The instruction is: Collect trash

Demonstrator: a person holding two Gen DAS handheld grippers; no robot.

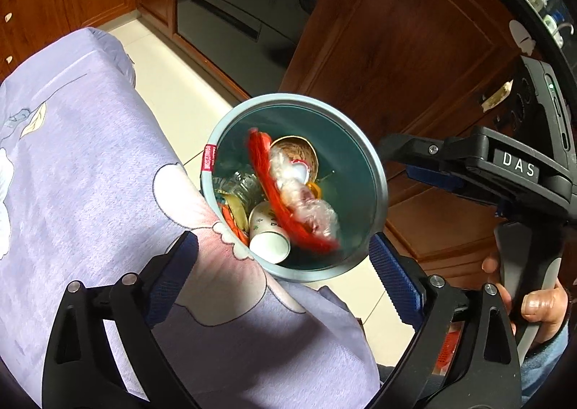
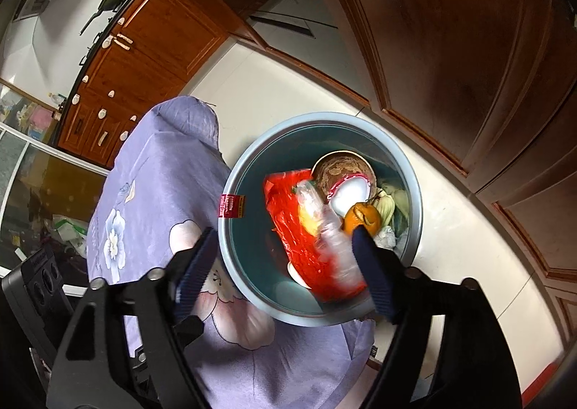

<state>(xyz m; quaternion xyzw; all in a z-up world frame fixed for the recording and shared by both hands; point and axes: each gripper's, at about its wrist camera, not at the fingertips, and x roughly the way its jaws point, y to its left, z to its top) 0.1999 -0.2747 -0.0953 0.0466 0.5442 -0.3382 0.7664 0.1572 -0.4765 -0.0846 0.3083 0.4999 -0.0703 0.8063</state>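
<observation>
A round teal trash bin [image 1: 375,171] stands on the floor beside the table; it also shows in the right wrist view [image 2: 230,171]. Inside it a red wrapper [image 1: 288,200] with a clear plastic bag [image 1: 317,214] is blurred, falling in. The red wrapper [image 2: 299,232] and clear bag [image 2: 335,247] show below my right gripper [image 2: 285,275], which is open and empty above the bin. A paper cup [image 1: 268,232], a brown bowl [image 2: 339,171] and an orange [image 2: 362,219] lie in the bin. My left gripper [image 1: 285,275] is open and empty over the table edge.
The table has a lilac flowered cloth [image 1: 83,164], also in the right wrist view [image 2: 151,174]. Wooden cabinets [image 1: 396,30] stand close behind the bin. Pale floor tiles [image 2: 274,84] run between. The right gripper's body [image 1: 505,164] hangs right of the bin.
</observation>
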